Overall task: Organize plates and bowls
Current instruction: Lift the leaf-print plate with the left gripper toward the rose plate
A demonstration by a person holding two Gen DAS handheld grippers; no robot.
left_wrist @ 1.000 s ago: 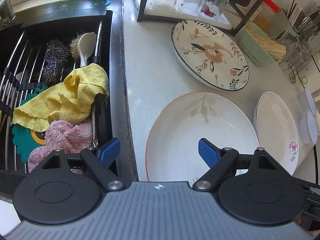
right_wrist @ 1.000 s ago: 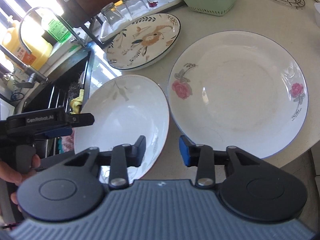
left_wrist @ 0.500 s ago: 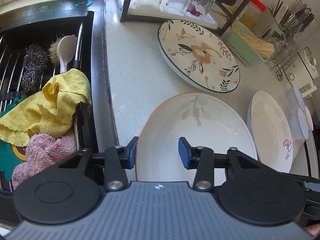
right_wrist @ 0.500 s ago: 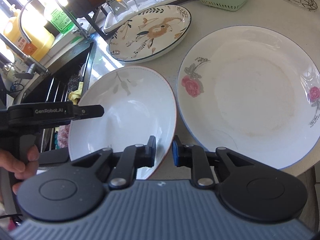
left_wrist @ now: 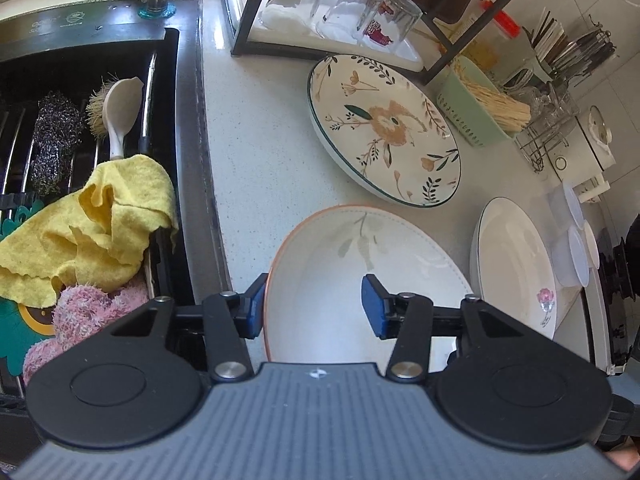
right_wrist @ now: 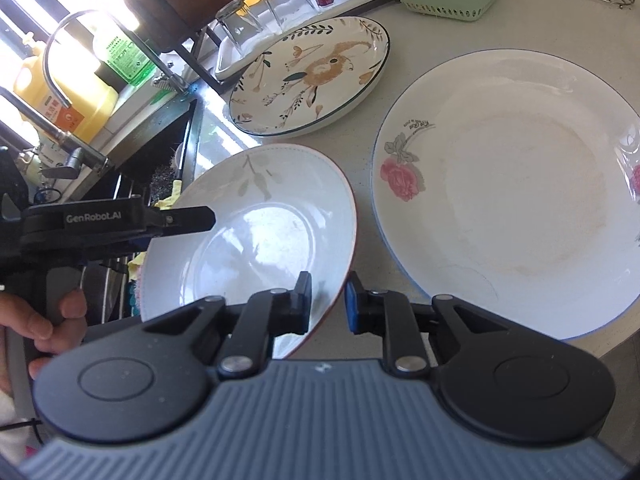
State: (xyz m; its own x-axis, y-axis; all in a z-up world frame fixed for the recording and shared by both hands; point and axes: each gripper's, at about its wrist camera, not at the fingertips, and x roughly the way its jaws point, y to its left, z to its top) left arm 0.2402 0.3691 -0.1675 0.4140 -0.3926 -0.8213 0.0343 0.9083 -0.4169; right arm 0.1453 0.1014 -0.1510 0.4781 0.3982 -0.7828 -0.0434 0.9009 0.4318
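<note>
A white bowl with an orange rim and a grey leaf print [left_wrist: 360,276] [right_wrist: 256,224] is tilted above the counter. My right gripper [right_wrist: 328,306] is shut on its right rim. My left gripper [left_wrist: 312,306] is open, with its fingers on either side of the bowl's left rim; it also shows in the right wrist view [right_wrist: 120,220]. A floral plate with a green rim [left_wrist: 384,128] [right_wrist: 312,76] lies behind the bowl. A white plate with pink roses [left_wrist: 516,268] [right_wrist: 512,192] lies to the right.
A black sink [left_wrist: 188,128] on the left holds a yellow cloth [left_wrist: 92,220], a pink cloth, a scourer and a brush. A rack of upturned glasses [left_wrist: 340,12] and a green basket [left_wrist: 476,112] stand at the back. Clear lids [left_wrist: 576,248] lie at far right.
My right gripper has closed on the bowl's right rim and tipped the bowl up. My left gripper narrowed, then widened a little around the left rim.
</note>
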